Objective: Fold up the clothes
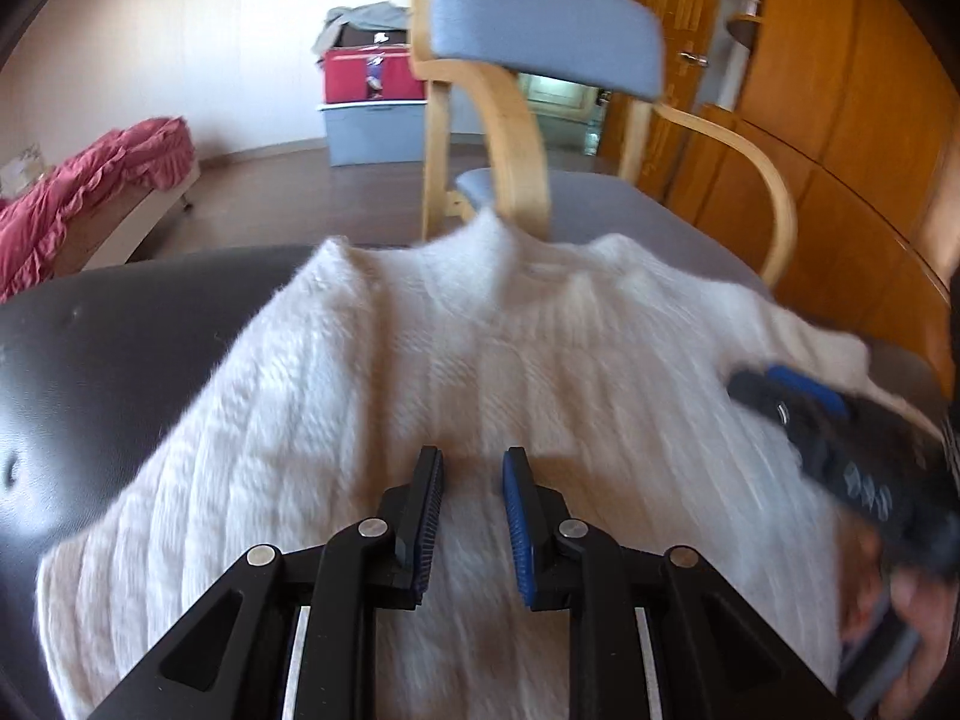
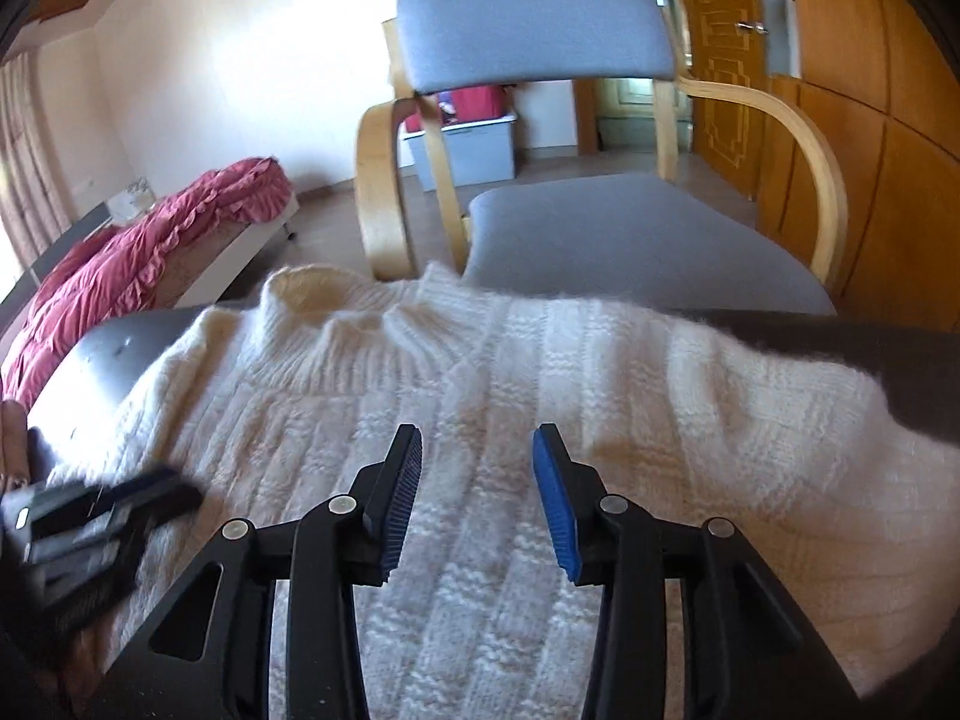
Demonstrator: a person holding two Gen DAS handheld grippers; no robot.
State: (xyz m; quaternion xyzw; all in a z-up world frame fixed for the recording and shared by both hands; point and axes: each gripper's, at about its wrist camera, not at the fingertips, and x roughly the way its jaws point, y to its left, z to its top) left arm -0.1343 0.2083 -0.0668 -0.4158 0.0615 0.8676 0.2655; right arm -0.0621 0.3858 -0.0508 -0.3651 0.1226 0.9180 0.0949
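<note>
Against the far wall a grey bin [image 1: 375, 132] carries a red case [image 1: 372, 75], with grey cloth [image 1: 366, 18] heaped on top; what lies inside either cannot be told. Nearer, a wooden chair [image 2: 534, 30] with grey-blue pads faces the dark table [image 1: 108, 324].

Both grippers point down at a slant over the table. The left gripper [image 1: 473, 462] hovers above the sweater's lower middle, its jaws narrow, with a clear gap and nothing between them. The right gripper [image 2: 477, 438] hangs over the right half, its jaws wider apart and empty. A hand [image 1: 900, 612] shows blurred at the left view's right edge, behind the right gripper.

The sweater [image 2: 480, 420] is white, fluffy, ribbed in knitted bands, and lies spread on the table with its rolled collar [image 2: 336, 312] toward the chair. Its far edge reaches the table's rim beside the chair seat [image 2: 630, 228].
</note>
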